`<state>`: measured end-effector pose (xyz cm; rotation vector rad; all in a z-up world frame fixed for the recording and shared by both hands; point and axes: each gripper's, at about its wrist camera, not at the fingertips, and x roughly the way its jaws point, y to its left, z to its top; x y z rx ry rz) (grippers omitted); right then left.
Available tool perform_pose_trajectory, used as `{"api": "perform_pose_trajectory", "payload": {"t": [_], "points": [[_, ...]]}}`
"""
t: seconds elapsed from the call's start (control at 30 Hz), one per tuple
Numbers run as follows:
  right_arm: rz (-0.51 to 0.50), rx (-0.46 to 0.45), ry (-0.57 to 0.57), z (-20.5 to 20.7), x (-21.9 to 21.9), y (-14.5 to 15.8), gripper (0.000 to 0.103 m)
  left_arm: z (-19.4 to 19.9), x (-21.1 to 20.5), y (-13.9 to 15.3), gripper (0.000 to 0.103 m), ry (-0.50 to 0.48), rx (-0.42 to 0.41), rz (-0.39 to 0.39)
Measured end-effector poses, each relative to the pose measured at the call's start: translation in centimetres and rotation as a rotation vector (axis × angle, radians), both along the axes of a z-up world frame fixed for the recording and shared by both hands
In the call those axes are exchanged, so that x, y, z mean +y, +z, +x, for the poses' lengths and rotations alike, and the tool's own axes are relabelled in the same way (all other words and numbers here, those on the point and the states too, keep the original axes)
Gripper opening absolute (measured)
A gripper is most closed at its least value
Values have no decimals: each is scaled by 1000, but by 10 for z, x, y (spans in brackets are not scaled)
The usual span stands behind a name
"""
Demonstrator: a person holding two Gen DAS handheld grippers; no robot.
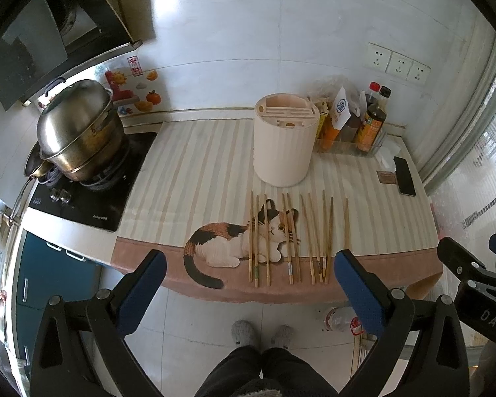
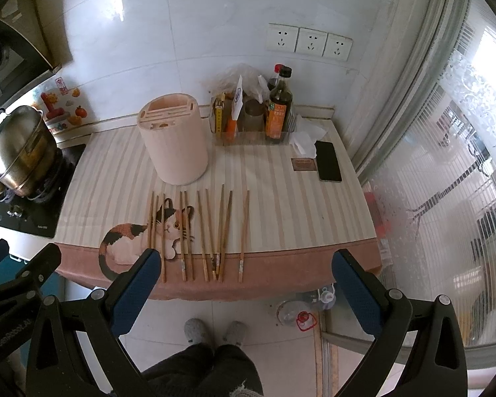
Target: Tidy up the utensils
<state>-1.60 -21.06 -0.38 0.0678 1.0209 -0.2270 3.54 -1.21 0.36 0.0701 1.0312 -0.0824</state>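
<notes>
Nothing picked yet — looks like the very start. Left gripper (image 1: 249, 269) and right gripper (image 2: 244, 268) both spread wide, nothing between the pads, both held back off the near edge of the counter, above the floor.

Chopsticks (image 1: 291, 238) lie loose in a rough row on the cat-print mat (image 1: 215, 244), handles toward the person, tips pointing at the holder. One single stick sits apart on the far right of the row. Cream cylindrical utensil holder (image 1: 284, 145) stands upright just behind them, slotted top open, seemingly empty from here.

Next move, my read: bring one claw forward and down over a stick, or a close pair, near the handle end, close on it, lift, tip it vertical and drop it into a slot. Sticks are thin and flat on cloth — pinch needs to be low and square, or they roll out. Bottles (image 1: 372, 122) and phone (image 1: 405, 175) are off to the right, out of the path.
</notes>
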Motion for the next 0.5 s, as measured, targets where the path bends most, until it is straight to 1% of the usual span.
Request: {"api": "perform_pose_trajectory", "payload": {"t": [0.13, 0.27, 0.33, 0.4, 0.47, 0.5], "points": [[6, -16, -21, 13, -2, -3, 103, 18, 0, -7, 103, -15, -55, 7], [26, -82, -52, 28, -6, -13, 103, 43, 5, -21, 103, -16, -123, 24], [17, -106, -77, 40, -11, -23, 103, 61, 9, -34, 103, -20, -153, 35], [0, -106, -118, 54, -17, -38, 103, 78, 13, -46, 103, -19, -157, 35], [-3, -86, -158, 68, -25, -55, 102, 96, 16, -63, 103, -13, -157, 51], [4, -77, -175, 76, -31, -67, 100, 104, 16, -72, 103, -13, -150, 62]]}}
